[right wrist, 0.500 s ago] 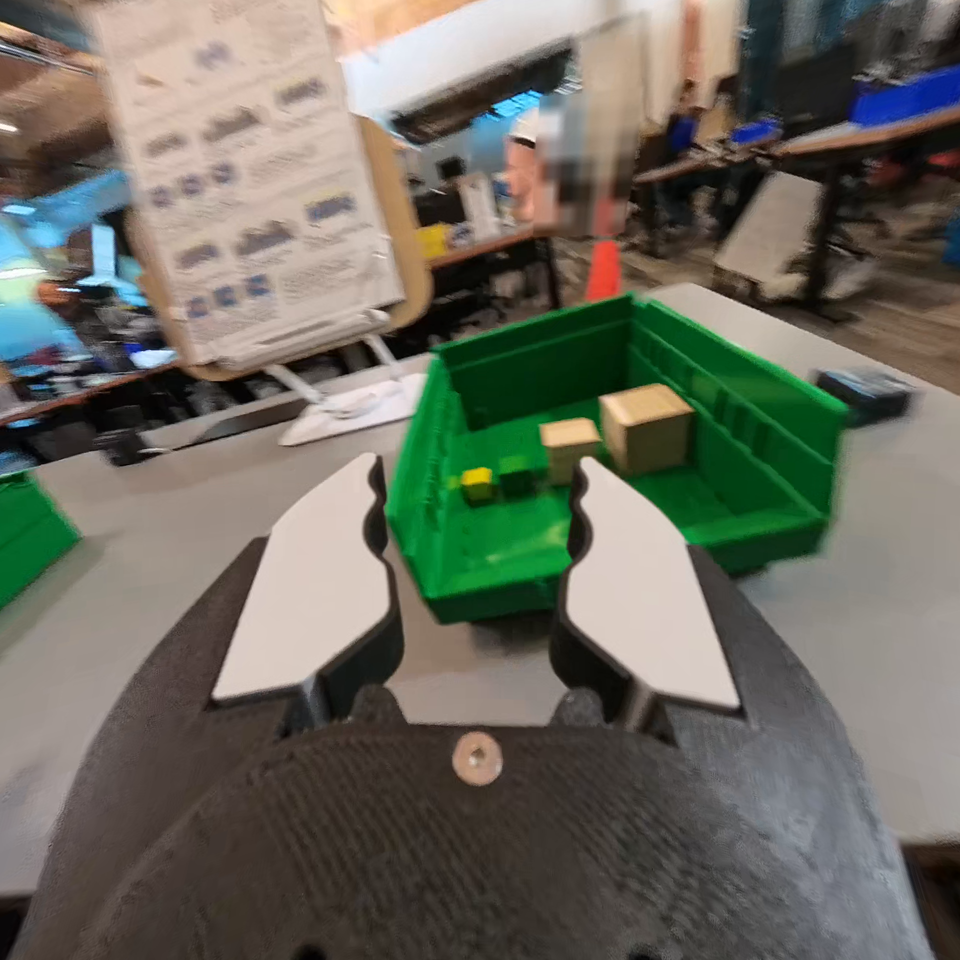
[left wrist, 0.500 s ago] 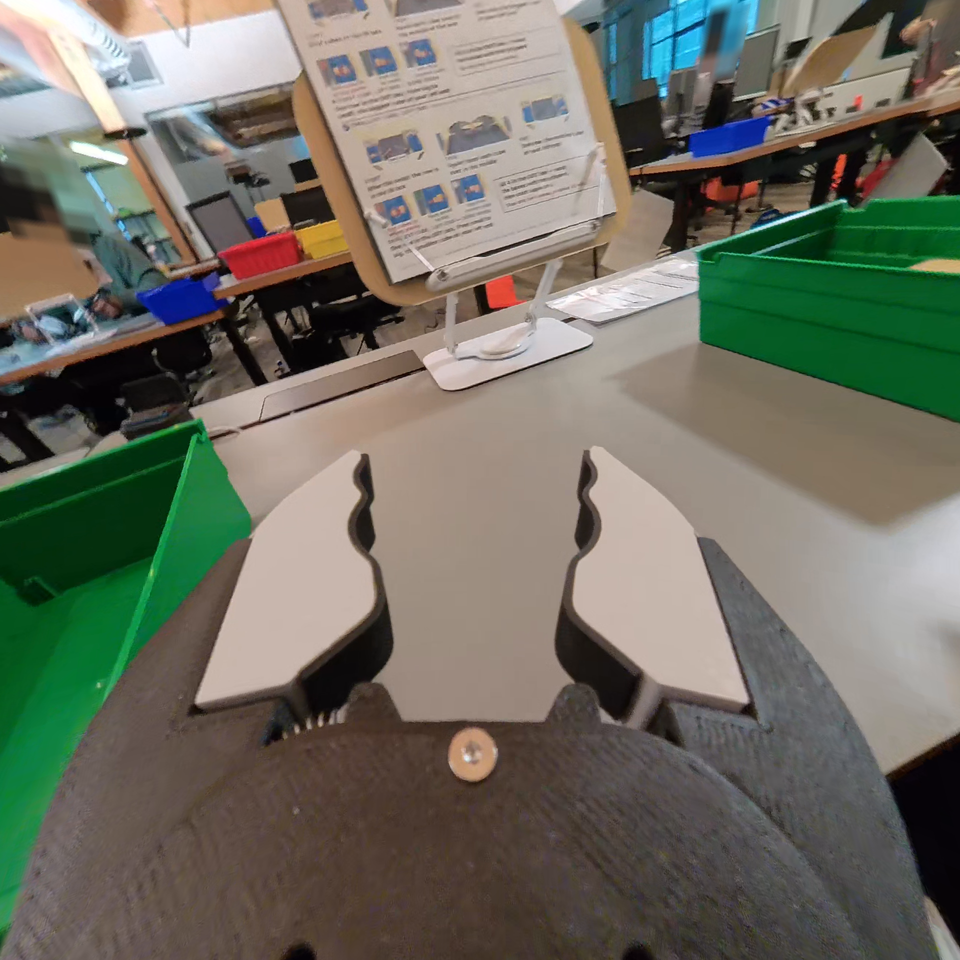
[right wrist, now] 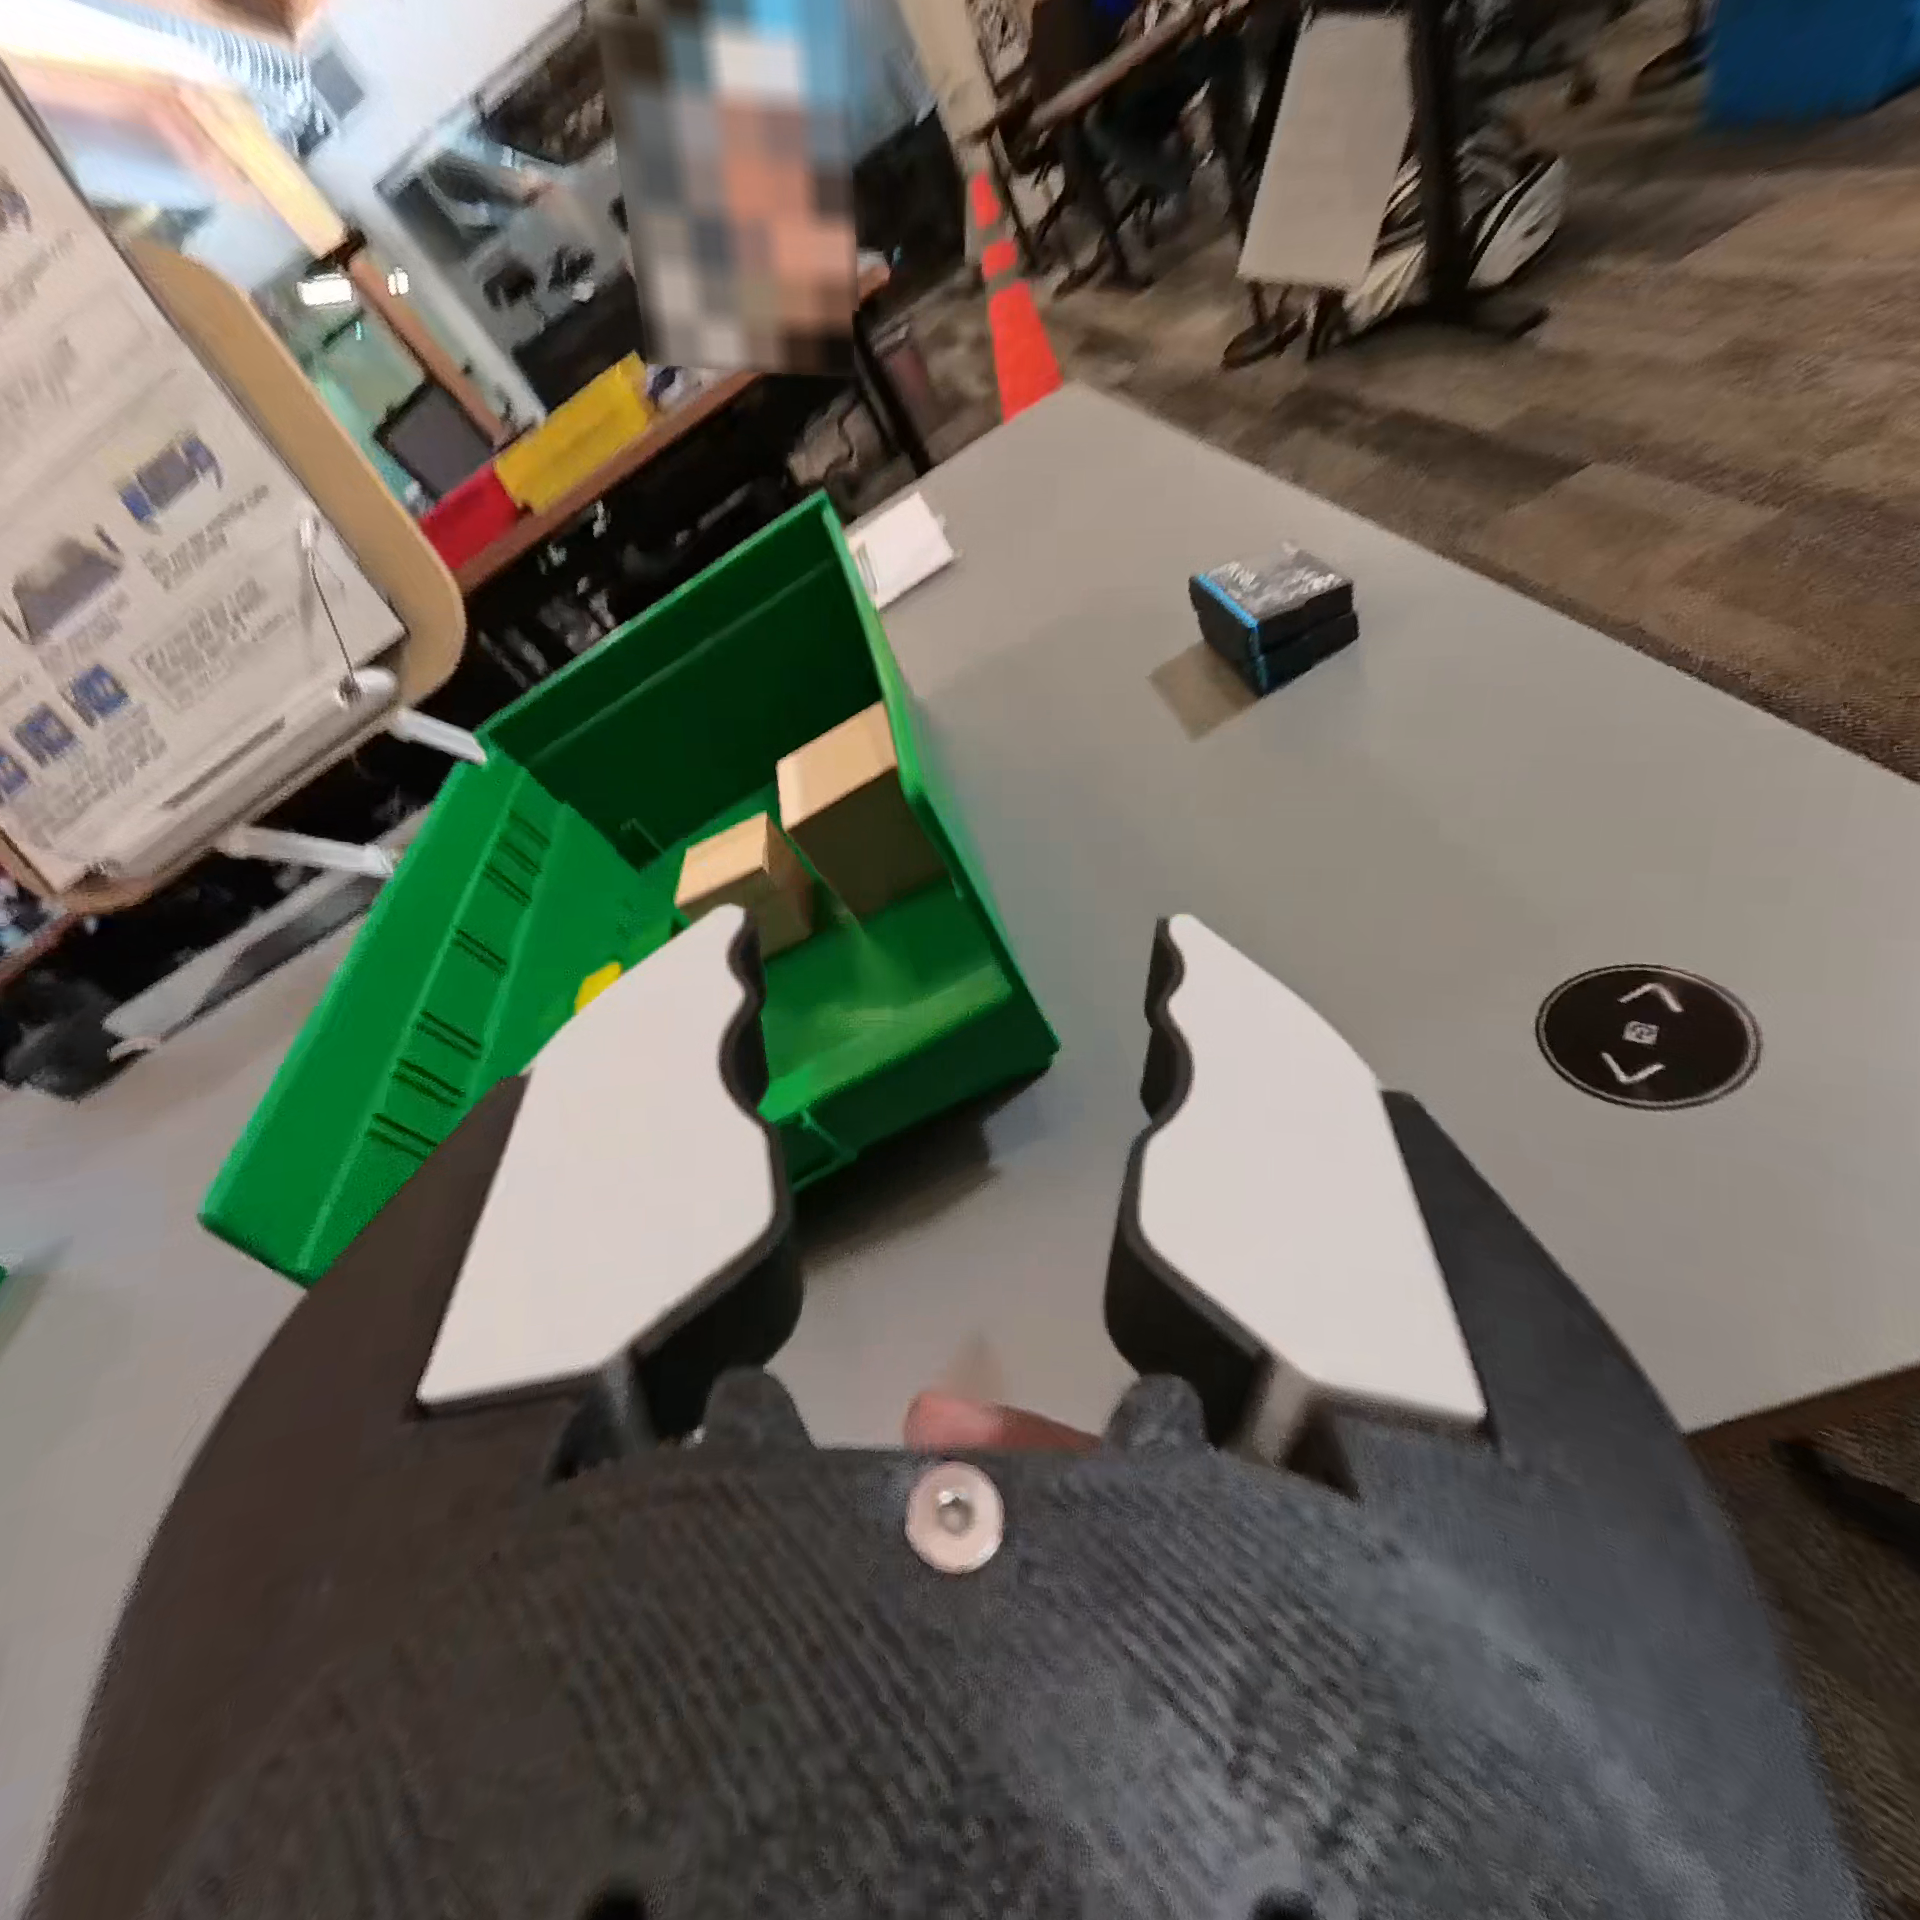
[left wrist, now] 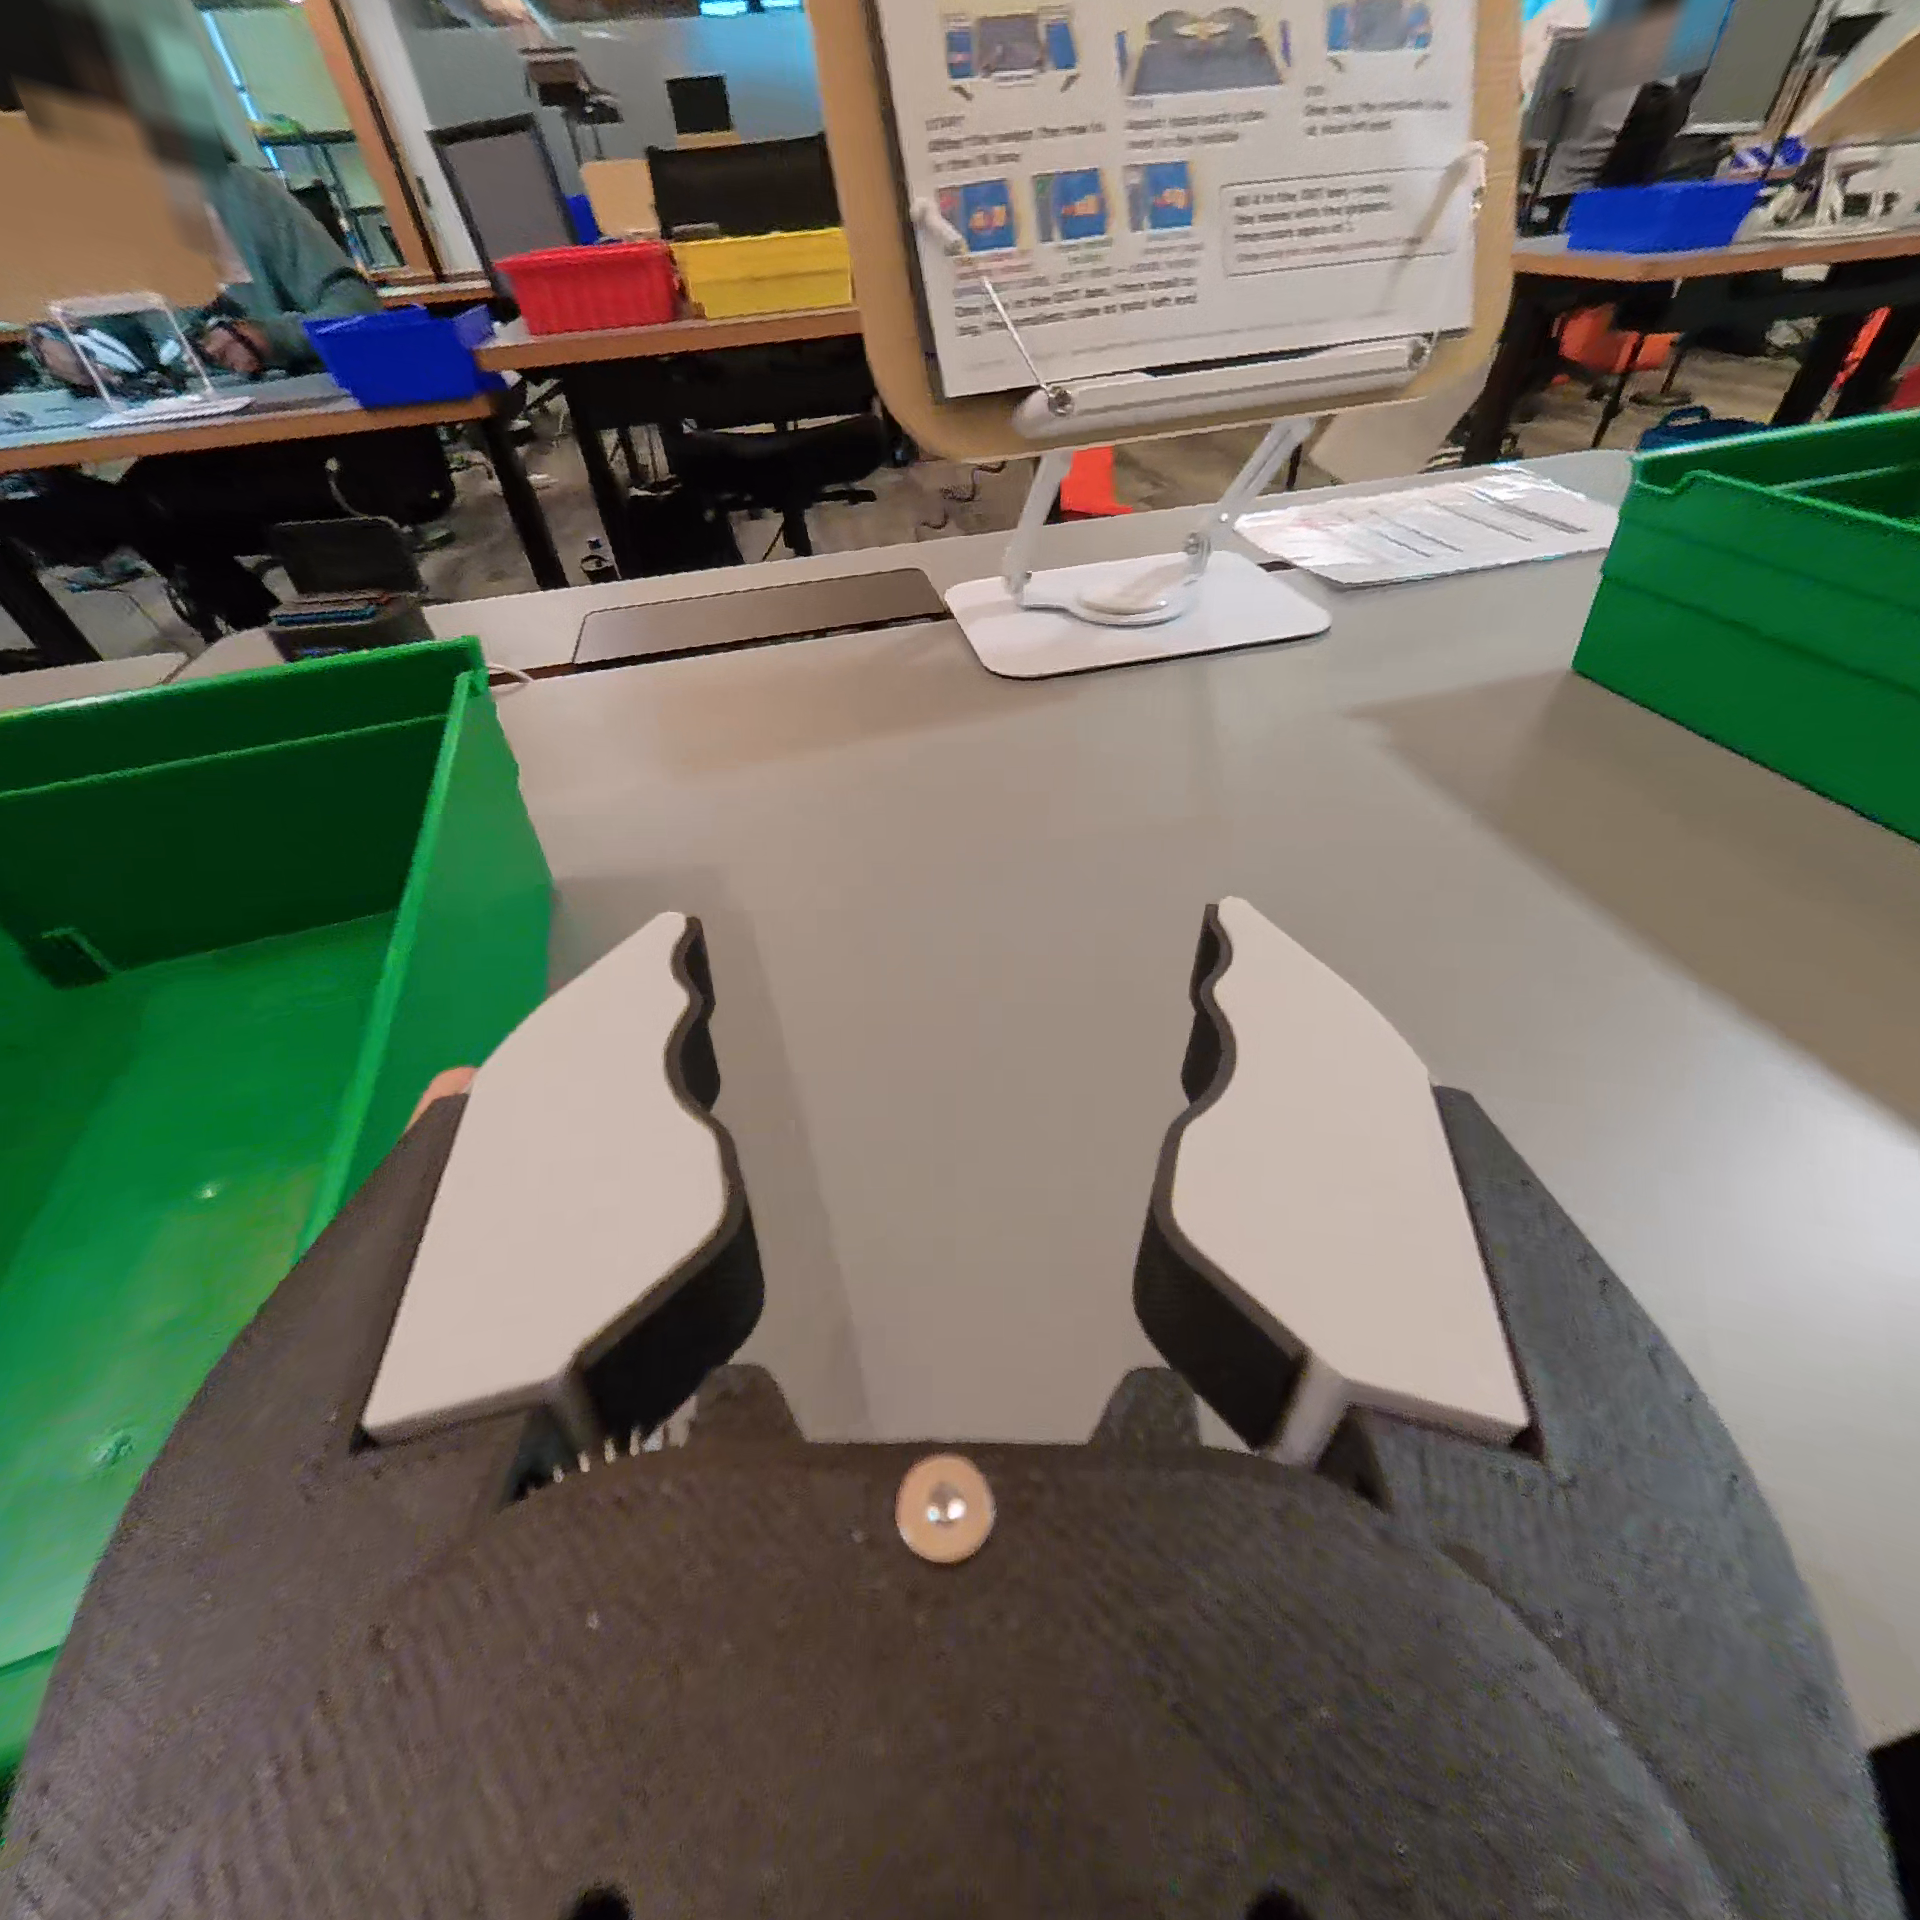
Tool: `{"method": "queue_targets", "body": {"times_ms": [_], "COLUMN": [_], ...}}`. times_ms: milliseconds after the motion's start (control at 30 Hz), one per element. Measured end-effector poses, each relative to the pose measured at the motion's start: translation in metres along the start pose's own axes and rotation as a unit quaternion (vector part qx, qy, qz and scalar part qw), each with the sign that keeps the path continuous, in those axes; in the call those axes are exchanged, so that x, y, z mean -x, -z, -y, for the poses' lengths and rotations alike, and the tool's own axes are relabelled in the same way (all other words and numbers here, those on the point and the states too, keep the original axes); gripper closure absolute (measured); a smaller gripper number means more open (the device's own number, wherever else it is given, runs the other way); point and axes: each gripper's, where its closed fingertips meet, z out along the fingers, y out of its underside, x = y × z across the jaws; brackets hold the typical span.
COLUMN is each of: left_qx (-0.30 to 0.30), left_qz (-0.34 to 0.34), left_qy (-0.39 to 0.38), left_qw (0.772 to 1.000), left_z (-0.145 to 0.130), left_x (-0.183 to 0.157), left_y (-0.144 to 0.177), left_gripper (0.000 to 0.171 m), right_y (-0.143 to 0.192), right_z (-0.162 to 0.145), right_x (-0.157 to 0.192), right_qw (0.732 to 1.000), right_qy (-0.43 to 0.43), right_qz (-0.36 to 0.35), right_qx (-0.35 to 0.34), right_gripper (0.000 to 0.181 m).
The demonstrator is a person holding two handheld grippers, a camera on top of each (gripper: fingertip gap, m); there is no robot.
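Green bins [right wrist: 436,1049], tan blocks [right wrist: 852,821], grey table [left wrist: 987,831], white-faced black tongs [left wrist: 951,935], yellow cube [right wrist: 597,985]

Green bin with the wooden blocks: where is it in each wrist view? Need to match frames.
Left wrist view: green bin at the right edge, only its outer wall and rim showing; contents hidden.
Right wrist view: green bin left of centre, tilted in frame, two wooden blocks inside, behind the right gripper.
Shared landmark: instruction sheet on its white stand.
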Motion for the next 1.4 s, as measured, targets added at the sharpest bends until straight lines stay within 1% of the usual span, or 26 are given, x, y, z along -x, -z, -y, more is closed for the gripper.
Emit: {"method": "queue_targets", "body": {"times_ms": [67, 167, 233, 267, 333, 400, 467, 600, 767, 900, 1000, 1067, 1167, 1233, 1300, 1400], "left_qx": [-0.001, -0.006, -0.004, -0.002, -0.001, 0.005, 0.011, 0.013, 0.026, 0.046, 0.086, 0.097, 0.089, 0.090, 0.092, 0.082], "left_qz": [0.002, 0.004, 0.008, 0.007, 0.002, -0.001, -0.005, -0.026, -0.045, -0.071, -0.112, -0.120, -0.114, -0.112, -0.108, -0.076], "left_qy": [0.025, 0.052, 0.055, 0.056, 0.058, 0.038, 0.006, -0.025, -0.027, -0.015, -0.010, -0.017, -0.043, -0.054, -0.063, -0.083], "left_qw": [1.000, 0.999, 0.998, 0.998, 0.998, 0.999, 1.000, 0.999, 0.998, 0.996, 0.990, 0.988, 0.989, 0.988, 0.988, 0.990], "left_z": [0.000, 0.001, -0.001, -0.002, -0.003, -0.005, -0.007, -0.009, -0.015, -0.023, -0.038, -0.042, -0.040, -0.041, -0.042, -0.038], "left_x": [0.007, 0.015, 0.019, 0.020, 0.021, 0.020, 0.017, 0.005, 0.001, -0.002, -0.014, -0.018, -0.019, -0.020, -0.019, -0.010], "left_y": [0.002, 0.005, 0.007, 0.007, 0.008, 0.009, 0.011, 0.016, 0.021, 0.024, 0.025, 0.026, 0.027, 0.027, 0.027, 0.027], "left_gripper": [0.084, 0.088, 0.091, 0.092, 0.094, 0.095, 0.098, 0.102, 0.102, 0.107, 0.109, 0.110, 0.114, 0.115, 0.116, 0.117], "right_y": [-0.004, -0.007, -0.007, -0.007, -0.007, -0.010, -0.016, -0.029, -0.042, -0.052, -0.059, -0.064, -0.070, -0.069, -0.068, -0.067], "right_z": [-0.005, -0.005, -0.001, 0.002, 0.009, 0.011, 0.007, -0.006, -0.010, -0.012, -0.014, -0.013, -0.017, -0.018, -0.018, -0.019], "right_x": [-0.009, -0.014, -0.006, -0.002, 0.003, 0.006, 0.010, 0.006, 0.006, -0.002, -0.001, 0.001, 0.005, 0.010, 0.008, 0.008], "right_qw": [1.000, 0.999, 0.999, 0.999, 0.999, 0.999, 0.998, 0.994, 0.989, 0.983, 0.984, 0.984, 0.978, 0.975, 0.973, 0.968], "right_qy": [0.016, 0.016, 0.004, 0.001, 0.008, 0.027, 0.048, 0.093, 0.130, 0.162, 0.156, 0.152, 0.179, 0.188, 0.193, 0.215], "right_qz": [-0.006, 0.001, 0.030, 0.041, 0.040, 0.033, 0.033, 0.014, 0.004, -0.011, 0.009, 0.021, 0.027, 0.038, 0.027, 0.024], "right_qx": [0.022, 0.029, 0.027, 0.026, 0.017, 0.013, 0.026, 0.057, 0.070, 0.082, 0.089, 0.089, 0.103, 0.112, 0.123, 0.125], "right_gripper": [0.104, 0.107, 0.115, 0.117, 0.116, 0.109, 0.104, 0.102, 0.103, 0.106, 0.114, 0.120, 0.138, 0.160, 0.175, 0.178]}}
